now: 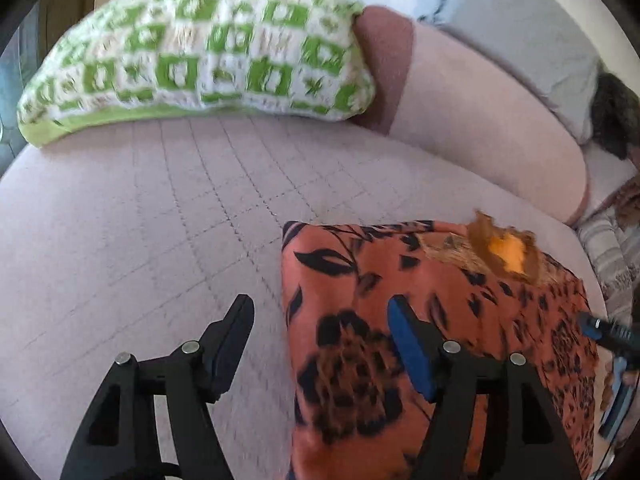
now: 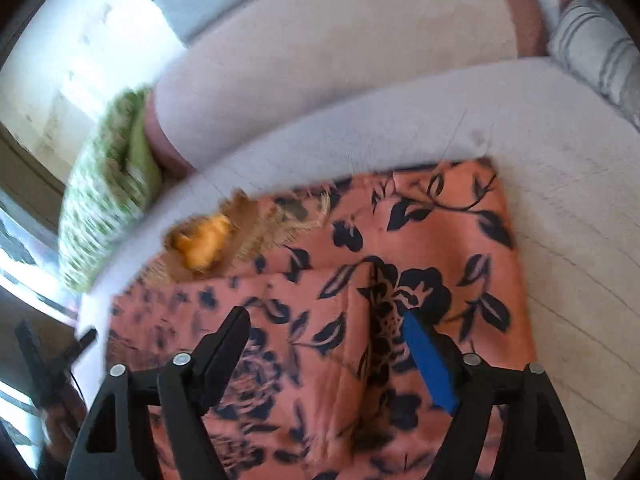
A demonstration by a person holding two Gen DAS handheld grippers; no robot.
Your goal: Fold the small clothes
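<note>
From the left wrist view, the left gripper (image 1: 320,314) hangs with its jaws spread wide and nothing between them, one finger over the bare quilted sofa seat (image 1: 140,208), the blue-padded one over the orange floral garment (image 1: 420,304). The garment lies folded into a rough rectangle on the right part of the seat, near its front edge. A brown and yellow fringed patch (image 1: 500,248) sits at the garment's far corner (blurred, so what it is cannot be told). A green and white crocheted cushion (image 1: 200,40) leans at the seat's back left, a pale back cushion (image 1: 480,120) beside it, and a grey pillow (image 1: 520,32) behind that. The right gripper (image 1: 612,336) shows at the garment's right edge.

From the right wrist view, the right gripper (image 2: 324,328) is likewise wide apart and empty, hovering above the garment (image 2: 420,240). The fringed patch (image 2: 224,240) is at the garment's far left corner, the green cushion (image 2: 108,184) past it. A striped cloth (image 2: 600,56) lies at the seat's far right.
</note>
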